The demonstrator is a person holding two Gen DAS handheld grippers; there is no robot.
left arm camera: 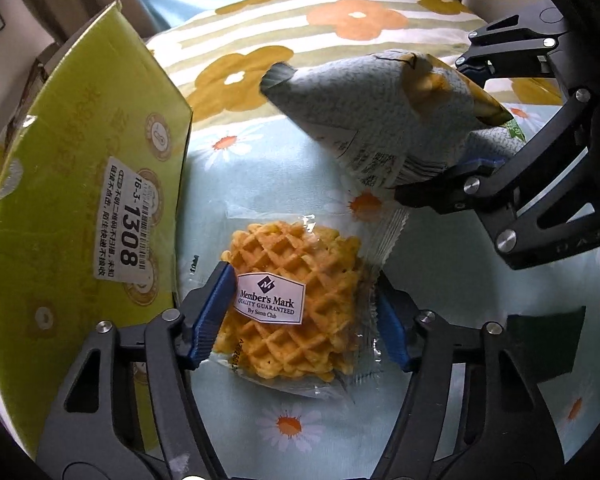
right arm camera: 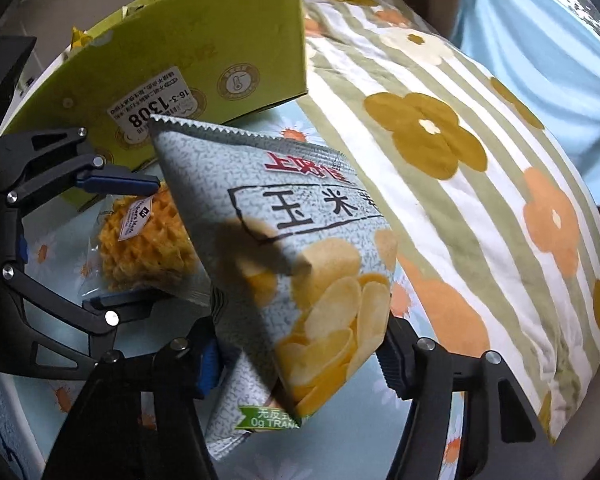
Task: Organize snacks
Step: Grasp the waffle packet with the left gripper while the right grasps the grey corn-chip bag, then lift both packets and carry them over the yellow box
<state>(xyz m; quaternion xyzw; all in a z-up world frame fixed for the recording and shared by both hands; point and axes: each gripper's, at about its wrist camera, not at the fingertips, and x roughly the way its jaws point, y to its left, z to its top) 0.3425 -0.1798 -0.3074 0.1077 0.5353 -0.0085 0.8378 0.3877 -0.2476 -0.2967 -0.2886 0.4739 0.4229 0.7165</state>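
Note:
A clear-wrapped waffle pack labelled Member's Mark lies on the daisy-print sheet. My left gripper is shut on it, with the blue pads pressing the wrapper on both sides; the right wrist view shows the same grip on the waffle pack. A grey bag of corn chips is tilted off the sheet, its lower part crumpled between the fingers of my right gripper, which is shut on it. In the left wrist view the chip bag hangs at the upper right in the right gripper.
A yellow-green cardboard box with a shipping label stands just left of the waffle pack, also seen as the box behind the chip bag. A flower-striped pillow lies at the back. A dark green patch lies on the sheet at the right.

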